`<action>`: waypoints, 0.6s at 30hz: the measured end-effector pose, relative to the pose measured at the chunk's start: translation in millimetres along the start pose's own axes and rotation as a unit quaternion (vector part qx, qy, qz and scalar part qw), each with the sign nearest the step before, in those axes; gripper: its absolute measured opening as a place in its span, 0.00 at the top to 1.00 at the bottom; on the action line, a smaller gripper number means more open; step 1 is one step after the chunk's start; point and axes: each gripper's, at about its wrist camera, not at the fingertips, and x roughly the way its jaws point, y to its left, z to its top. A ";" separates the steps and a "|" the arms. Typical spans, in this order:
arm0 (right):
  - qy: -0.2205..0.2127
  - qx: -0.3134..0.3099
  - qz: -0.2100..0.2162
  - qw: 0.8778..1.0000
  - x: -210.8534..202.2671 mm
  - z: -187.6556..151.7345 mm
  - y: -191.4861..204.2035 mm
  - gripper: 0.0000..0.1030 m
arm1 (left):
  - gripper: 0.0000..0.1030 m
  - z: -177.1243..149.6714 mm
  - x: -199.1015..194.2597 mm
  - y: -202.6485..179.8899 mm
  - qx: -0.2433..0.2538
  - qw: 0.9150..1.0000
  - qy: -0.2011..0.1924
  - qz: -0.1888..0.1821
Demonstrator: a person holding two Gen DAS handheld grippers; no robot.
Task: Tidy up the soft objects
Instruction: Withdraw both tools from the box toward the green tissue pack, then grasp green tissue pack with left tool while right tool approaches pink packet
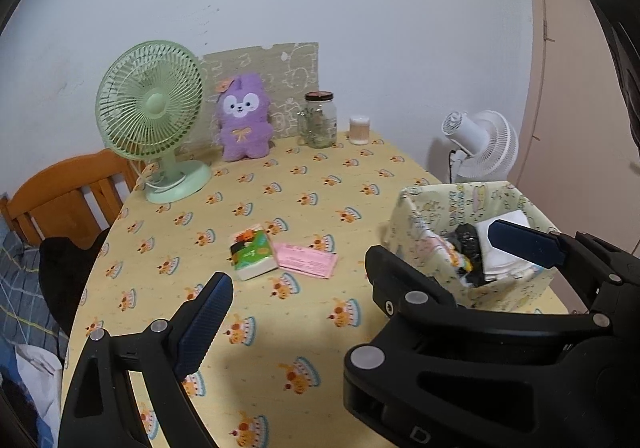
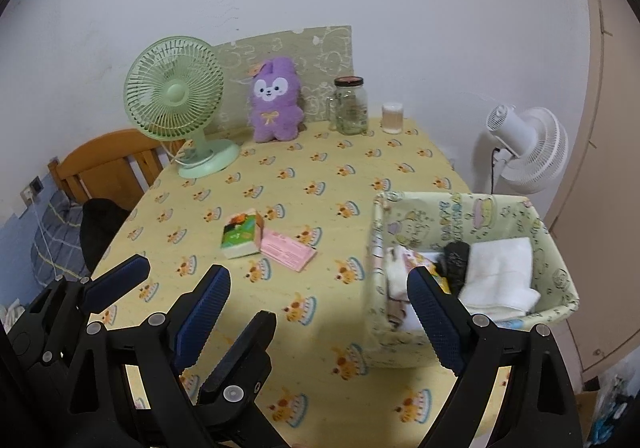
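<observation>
Both claws hang open and empty, the left gripper (image 1: 296, 288) and right gripper (image 2: 320, 308). The tissue pack (image 2: 241, 234) lies mid-table, left of the fabric basket (image 2: 560, 276). It looks light and squashy; I'd pinch its long sides.

black hand-held gripper (image 2: 320, 312) — blue ribbed pads (image 2: 202, 314), silver screws

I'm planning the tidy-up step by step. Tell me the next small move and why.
Probably bring the left claw forward and down over the green tissue pack. It lies loose on the table beside a pink packet, while the fabric basket already holds a white cloth. Both claws are open and hold nothing.
</observation>
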 end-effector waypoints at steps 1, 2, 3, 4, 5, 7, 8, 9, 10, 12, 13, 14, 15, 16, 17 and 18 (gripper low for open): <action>0.002 0.000 0.001 1.000 2.5 0.6 2.8 0.11 | 0.08 0.0 2.1 3.3 -0.001 1.000 0.002 0.001; 0.005 0.000 0.001 1.000 5.2 1.2 5.5 0.10 | 0.08 -0.1 3.3 5.5 -0.001 1.000 0.003 0.001; 0.010 -0.002 0.001 1.000 8.7 2.3 8.6 0.10 | 0.08 -0.4 5.4 9.1 -0.002 1.000 0.004 0.003; 0.015 -0.005 0.002 1.000 12.6 3.4 11.7 0.10 | 0.08 -0.6 7.0 11.7 -0.003 1.000 0.004 0.004; 0.019 -0.008 0.004 1.000 16.4 4.6 14.8 0.10 | 0.08 -0.4 9.2 14.8 -0.004 1.000 0.005 0.006; 0.022 -0.011 0.007 1.000 22.7 6.2 20.6 0.10 | 0.08 0.0 12.9 21.5 -0.008 1.000 0.008 0.008; 0.023 -0.013 0.008 1.000 25.6 7.0 23.1 0.10 | 0.08 0.4 14.8 24.9 -0.010 1.000 0.009 0.009; 0.023 -0.014 0.009 1.000 28.0 7.6 25.2 0.10 | 0.08 1.1 17.3 28.7 -0.012 1.000 0.011 0.011; 0.023 -0.015 0.011 1.000 31.0 8.5 27.9 0.10 | 0.08 1.3 19.2 31.7 -0.014 1.000 0.012 0.012; 0.024 -0.017 0.014 0.999 38.3 10.6 32.9 0.10 | 0.08 2.1 24.8 39.1 -0.017 1.000 0.015 0.017; 0.025 -0.018 0.015 0.999 41.4 11.4 35.4 0.10 | 0.08 1.7 27.1 41.4 -0.018 1.000 0.016 0.018; 0.025 -0.018 0.017 0.999 44.7 12.0 37.5 0.10 | 0.08 1.5 31.2 45.4 -0.019 0.999 0.019 0.019; 0.027 -0.019 0.018 0.999 48.9 12.5 39.5 0.10 | 0.08 1.1 34.0 47.6 -0.021 0.999 0.022 0.019; 0.031 -0.019 0.019 0.999 53.6 13.0 41.5 0.10 | 0.08 0.9 37.2 50.2 -0.023 0.999 0.025 0.020; 0.037 -0.019 0.020 0.999 59.1 13.6 43.9 0.10 | 0.08 0.3 40.4 52.5 -0.024 0.999 0.028 0.020; 0.041 -0.020 0.021 0.999 63.9 14.1 45.6 0.10 | 0.08 -0.3 44.5 55.6 -0.026 0.999 0.032 0.021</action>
